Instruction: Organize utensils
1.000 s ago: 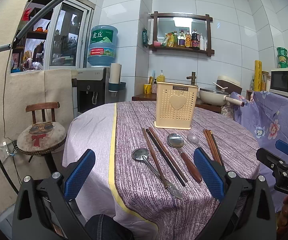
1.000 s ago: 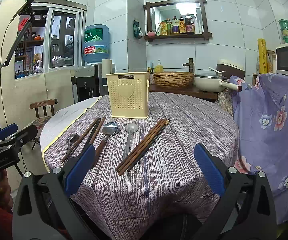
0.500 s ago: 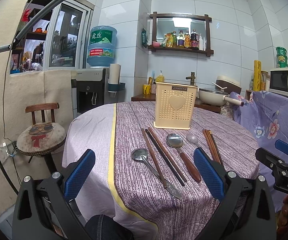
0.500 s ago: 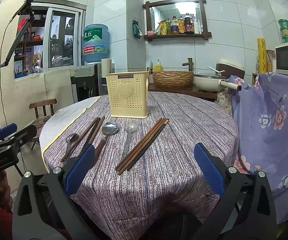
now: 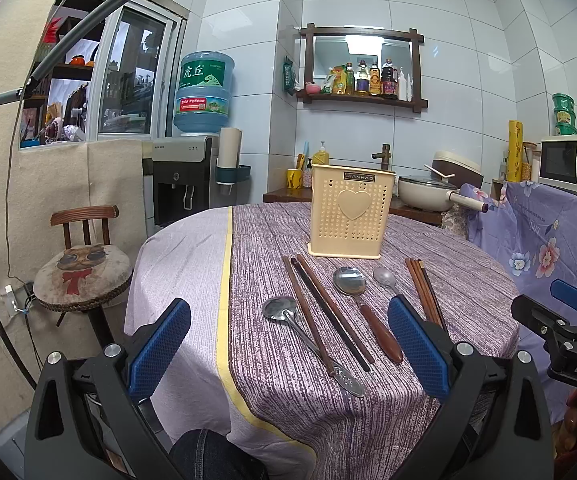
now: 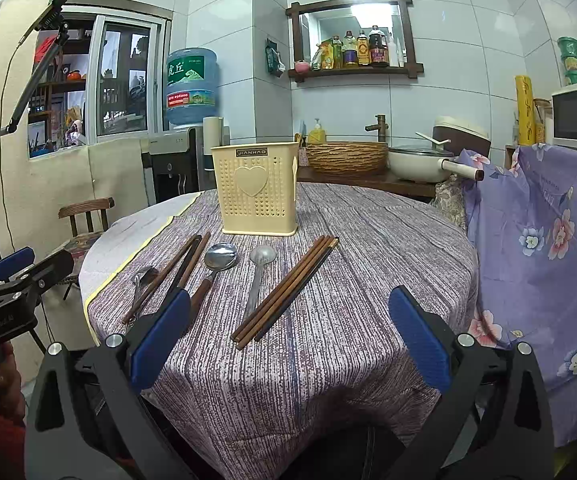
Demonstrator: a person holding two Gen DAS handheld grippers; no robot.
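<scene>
Striped purple cloth [image 5: 368, 408] is spread over the round table, with a pale panel and a yellow band along its left side. Toward the far edge, a cream perforated plastic holder [image 5: 350, 216] with a raised heart is stood upright. Before it the utensils are laid flat: dark wooden chopsticks [image 5: 324, 308], a second bundle [image 6: 284, 290] to the right, a wooden-handled spoon [image 5: 362, 306], a steel spoon [image 5: 300, 328] and a smaller metal spoon [image 6: 258, 276]. Left gripper [image 5: 288, 344] and right gripper [image 6: 288, 336] are held wide apart, empty, above the near edge.
</scene>
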